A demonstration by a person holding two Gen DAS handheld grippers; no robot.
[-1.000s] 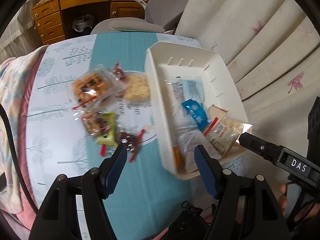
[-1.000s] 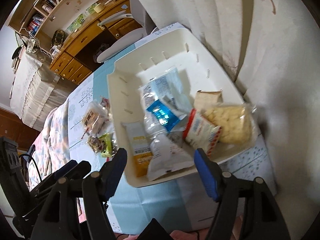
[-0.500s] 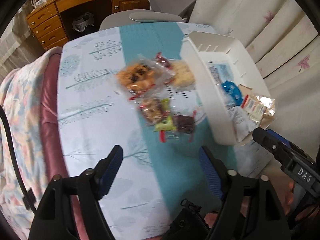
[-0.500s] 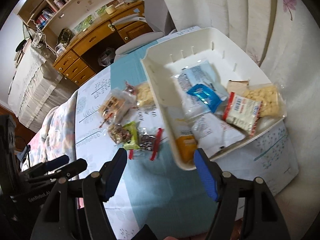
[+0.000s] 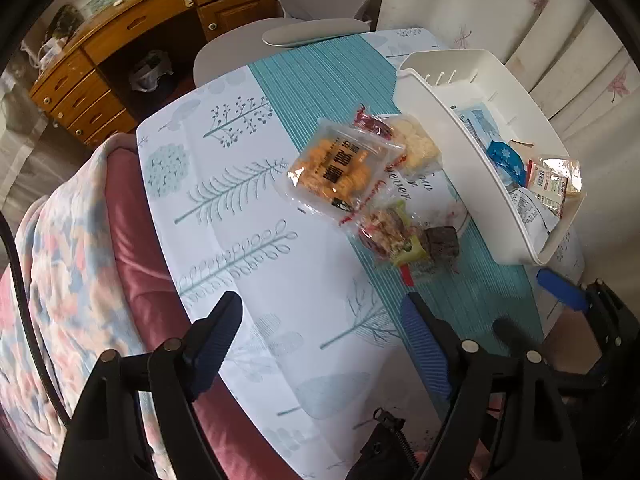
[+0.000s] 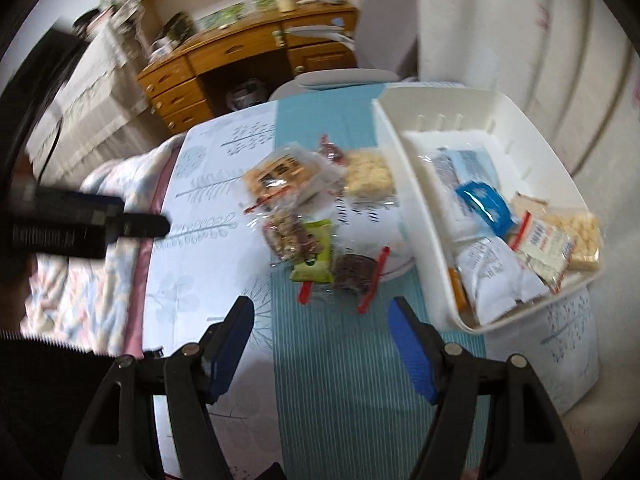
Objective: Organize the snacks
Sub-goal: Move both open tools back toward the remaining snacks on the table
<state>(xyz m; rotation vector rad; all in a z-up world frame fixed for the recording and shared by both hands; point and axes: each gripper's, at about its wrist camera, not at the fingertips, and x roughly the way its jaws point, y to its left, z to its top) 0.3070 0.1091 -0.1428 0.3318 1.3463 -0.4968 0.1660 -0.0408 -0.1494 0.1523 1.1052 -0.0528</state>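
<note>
From the left wrist, the bin (image 5: 448,136) held packets at the surface's (image 5: 256,264) right edge; loose snacks (image 5: 360,184) lay beside it in a line running away. The left claw (image 5: 320,332) had just been opening, empty.

From the right wrist, the right claw (image 6: 320,336) stood spread (empty) over bare runner.

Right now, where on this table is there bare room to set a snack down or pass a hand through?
Free: the white leaf-print cloth between the blanket and the loose snack pile, and the teal stripe in front of the right gripper. Crowded: the pile beside the white bin, and the bin's near end.
</note>
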